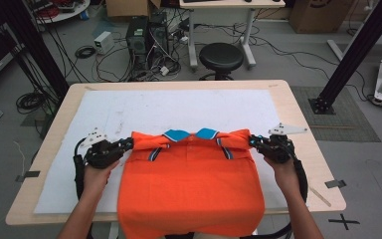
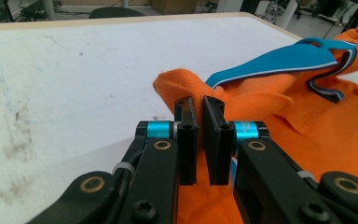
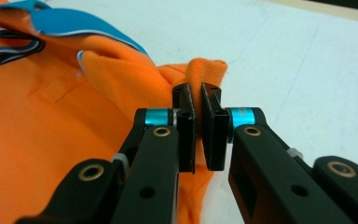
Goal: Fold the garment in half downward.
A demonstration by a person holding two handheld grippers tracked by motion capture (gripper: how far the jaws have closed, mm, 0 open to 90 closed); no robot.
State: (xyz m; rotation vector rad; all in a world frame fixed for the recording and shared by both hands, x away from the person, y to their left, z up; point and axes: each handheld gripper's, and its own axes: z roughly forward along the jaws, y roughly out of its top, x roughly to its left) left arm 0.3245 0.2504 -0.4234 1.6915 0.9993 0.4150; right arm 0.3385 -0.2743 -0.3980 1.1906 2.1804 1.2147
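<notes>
An orange knit polo shirt with a blue collar [image 1: 191, 184] lies flat on the white sheet covering the wooden table [image 1: 298, 124], its hem hanging over the near edge. The left gripper [image 2: 199, 105] pinches the shirt's left shoulder fold, jaws nearly together. The right gripper [image 3: 196, 91] likewise clamps the right shoulder fold, apparently raised slightly.

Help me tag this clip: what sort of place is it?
Likely a lab or workshop: computer towers and tangled cables on the floor, black frame posts, a stool beyond the table.
</notes>
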